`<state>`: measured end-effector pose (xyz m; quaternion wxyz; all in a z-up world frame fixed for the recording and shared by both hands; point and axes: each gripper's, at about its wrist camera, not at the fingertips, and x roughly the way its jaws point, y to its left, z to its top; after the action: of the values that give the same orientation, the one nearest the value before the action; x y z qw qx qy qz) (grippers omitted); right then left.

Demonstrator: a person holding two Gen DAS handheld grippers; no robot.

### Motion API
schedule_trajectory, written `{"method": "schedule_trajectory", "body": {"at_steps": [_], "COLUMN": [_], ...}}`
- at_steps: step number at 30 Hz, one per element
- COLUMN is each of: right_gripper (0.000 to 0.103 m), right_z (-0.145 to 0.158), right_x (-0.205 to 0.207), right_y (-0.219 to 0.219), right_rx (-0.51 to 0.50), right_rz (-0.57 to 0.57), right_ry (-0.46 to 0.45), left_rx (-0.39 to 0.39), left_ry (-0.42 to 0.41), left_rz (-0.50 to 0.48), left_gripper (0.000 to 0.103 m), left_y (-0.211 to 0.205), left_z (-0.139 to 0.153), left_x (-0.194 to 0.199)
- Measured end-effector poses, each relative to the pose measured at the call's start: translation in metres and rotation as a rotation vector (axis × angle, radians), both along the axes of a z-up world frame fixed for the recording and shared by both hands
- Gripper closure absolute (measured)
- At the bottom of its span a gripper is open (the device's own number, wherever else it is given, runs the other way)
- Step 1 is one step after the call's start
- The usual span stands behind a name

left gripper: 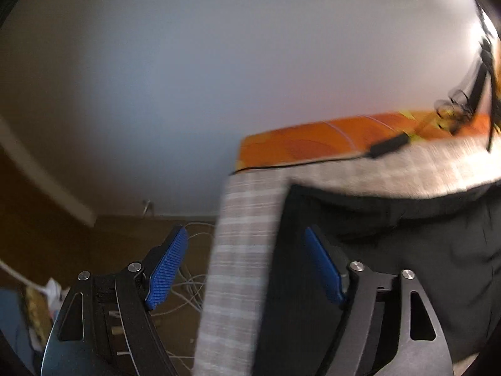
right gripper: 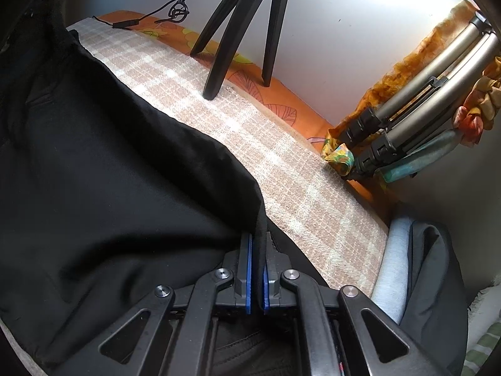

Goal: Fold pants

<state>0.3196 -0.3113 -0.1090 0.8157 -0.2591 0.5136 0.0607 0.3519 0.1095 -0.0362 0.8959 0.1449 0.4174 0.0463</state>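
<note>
The black pants (right gripper: pixel 109 172) lie spread over a beige checked cloth (right gripper: pixel 281 156) on the table. My right gripper (right gripper: pixel 258 235) is shut on a raised fold at the pants' edge, with black fabric pinched between the blue pads. In the left wrist view my left gripper (left gripper: pixel 244 230) stands open at the table's corner. The hanging checked cloth (left gripper: pixel 238 250) and the side of the pants (left gripper: pixel 391 250) lie beyond the gap. Neither blue pad (left gripper: pixel 167 266) touches fabric.
A black tripod (right gripper: pixel 231 31) stands on the cloth near the wall. A folded silver tripod (right gripper: pixel 438 87) and colourful rags lie at the right end. A black cable with an inline box (left gripper: pixel 388 145) crosses the orange sheet (left gripper: pixel 297 147). White cables (left gripper: pixel 191 294) lie on the brown floor.
</note>
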Motion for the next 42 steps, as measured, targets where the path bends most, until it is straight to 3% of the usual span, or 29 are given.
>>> {"method": "schedule_trajectory", "body": {"at_steps": [5,7,9,11,12,13,15,20,27,32,37,42], "right_gripper": [0.096,0.078,0.065,0.053,0.04,0.034,0.033,0.033,0.033,0.028,0.028,0.029], "right_z": [0.003,0.01,0.029,0.049,0.062,0.072,0.088,0.096,0.069,0.06,0.038,0.017], "right_x": [0.001,0.0,-0.007,-0.018,-0.029,-0.04,-0.068,-0.13,-0.162,-0.189,-0.205,-0.188], "right_y": [0.0,-0.003,-0.012,-0.025,-0.036,-0.044,-0.065,-0.111,-0.133,-0.135,-0.142,-0.123], "right_rx": [-0.002,0.017,0.097,0.174,0.228,0.269,0.337,0.426,0.515,0.558,0.79,0.855], "right_rz": [0.001,-0.02,-0.054,-0.099,-0.134,-0.159,-0.22,-0.395,-0.56,-0.661,-0.764,-0.762], "right_ry": [0.007,-0.008,-0.041,-0.084,-0.107,-0.125,-0.163,-0.197,-0.088,-0.07,-0.004,0.029], "left_rx": [-0.064,-0.061,-0.067,-0.101,-0.137,-0.162,-0.223,-0.268,-0.334,-0.283,-0.17,-0.099], "left_ry": [-0.017,-0.02,-0.032,-0.049,-0.055,-0.054,-0.039,-0.02,0.067,0.117,0.127,0.139], "left_rz": [0.02,-0.013,-0.044,-0.077,-0.099,-0.116,-0.173,-0.329,-0.52,-0.633,-0.759,-0.773], "left_gripper": [0.027,0.027,0.027,0.027,0.027,0.027,0.027,0.027,0.025,0.025,0.025,0.025], "left_y": [0.01,-0.001,-0.017,-0.032,-0.043,-0.052,-0.077,-0.146,-0.234,-0.272,-0.304,-0.319], "left_z": [0.001,-0.001,-0.002,0.001,0.0,-0.001,-0.004,-0.006,-0.013,-0.027,-0.04,-0.06], "left_x": [-0.018,-0.03,-0.046,-0.061,-0.07,-0.076,-0.09,-0.121,-0.162,-0.191,-0.224,-0.232]}}
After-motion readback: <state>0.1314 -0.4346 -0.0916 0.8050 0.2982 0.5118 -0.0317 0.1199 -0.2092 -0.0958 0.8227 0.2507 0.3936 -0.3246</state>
